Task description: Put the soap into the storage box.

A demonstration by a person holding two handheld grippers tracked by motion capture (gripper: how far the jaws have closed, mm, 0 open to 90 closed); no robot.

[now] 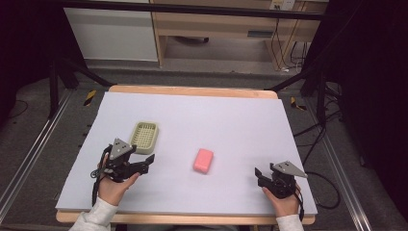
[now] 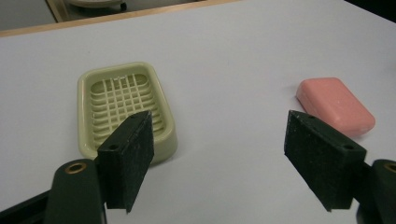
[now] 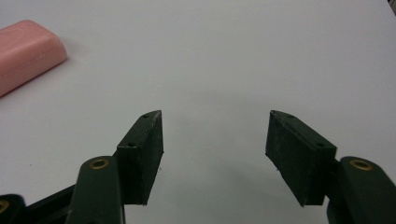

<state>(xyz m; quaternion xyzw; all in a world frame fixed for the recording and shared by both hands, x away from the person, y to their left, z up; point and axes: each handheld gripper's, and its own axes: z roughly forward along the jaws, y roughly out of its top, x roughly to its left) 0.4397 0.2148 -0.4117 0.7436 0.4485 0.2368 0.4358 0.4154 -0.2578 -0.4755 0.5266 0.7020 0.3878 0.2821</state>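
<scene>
A pink bar of soap (image 1: pixel 203 160) lies near the middle of the white table, and it also appears at the right of the left gripper view (image 2: pixel 335 105) and at the far left of the right gripper view (image 3: pixel 25 51). A pale green soap dish (image 1: pixel 144 135) with a slotted grid rests to the soap's left (image 2: pixel 125 108). My left gripper (image 1: pixel 146 162) is held open just in front of the dish, jaws wide apart and empty (image 2: pixel 219 158). My right gripper (image 1: pixel 260 174) is open and empty near the front right of the table (image 3: pixel 215 149).
The white table top (image 1: pixel 231 120) has a wooden rim at its far edge and front edge. Beyond it are a wooden shelf unit (image 1: pixel 216 24), black frame legs and cables on the floor at the right (image 1: pixel 312 134).
</scene>
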